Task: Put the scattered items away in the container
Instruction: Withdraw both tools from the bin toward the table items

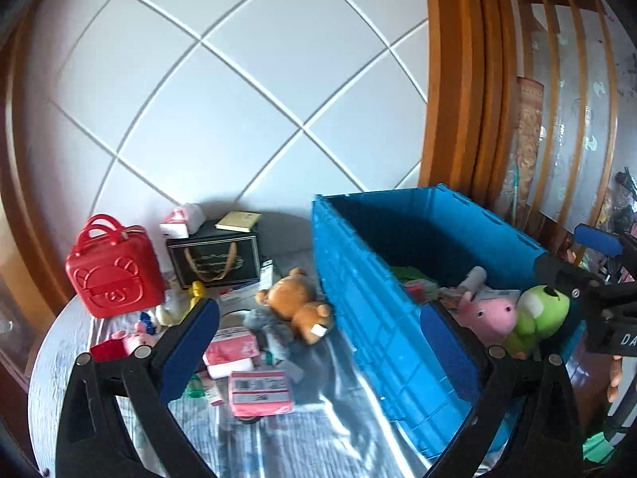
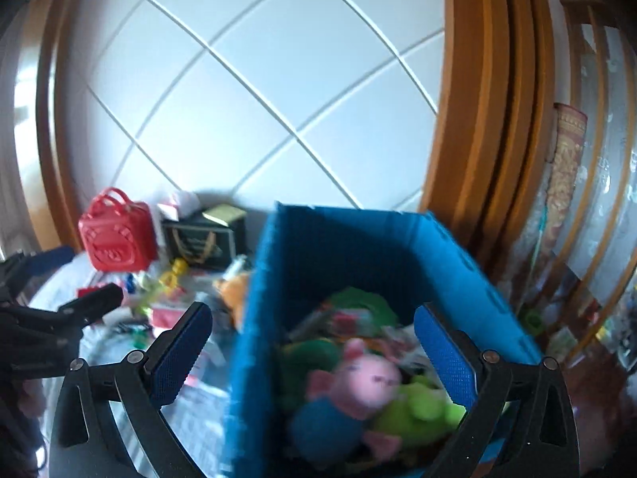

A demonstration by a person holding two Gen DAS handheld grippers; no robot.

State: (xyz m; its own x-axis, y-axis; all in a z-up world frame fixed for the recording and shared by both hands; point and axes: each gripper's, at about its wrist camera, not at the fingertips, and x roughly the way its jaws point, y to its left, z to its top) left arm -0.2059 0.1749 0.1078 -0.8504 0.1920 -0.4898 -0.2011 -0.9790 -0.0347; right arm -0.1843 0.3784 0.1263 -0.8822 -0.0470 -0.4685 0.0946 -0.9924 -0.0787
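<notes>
A blue crate [image 1: 358, 279] holds a pink pig plush [image 1: 489, 312] and lime-green plush [image 1: 537, 314], while left of it lie a brown teddy bear [image 1: 298, 302], a red bear-embossed case [image 1: 113, 275], a black gold-trimmed bag [image 1: 215, 259] and pink packets [image 1: 258, 392], before a white diamond-gridded wall [image 1: 239, 99].

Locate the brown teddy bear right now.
In the left wrist view, the brown teddy bear lies on the table, just left of the blue crate.

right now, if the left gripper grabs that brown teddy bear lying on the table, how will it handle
The brown teddy bear looks like soft plush, so it should squash under the pads and its limbs will probably flop. Likely light for its size. Lying flat on the cloth, it seems unlikely to roll.
</notes>
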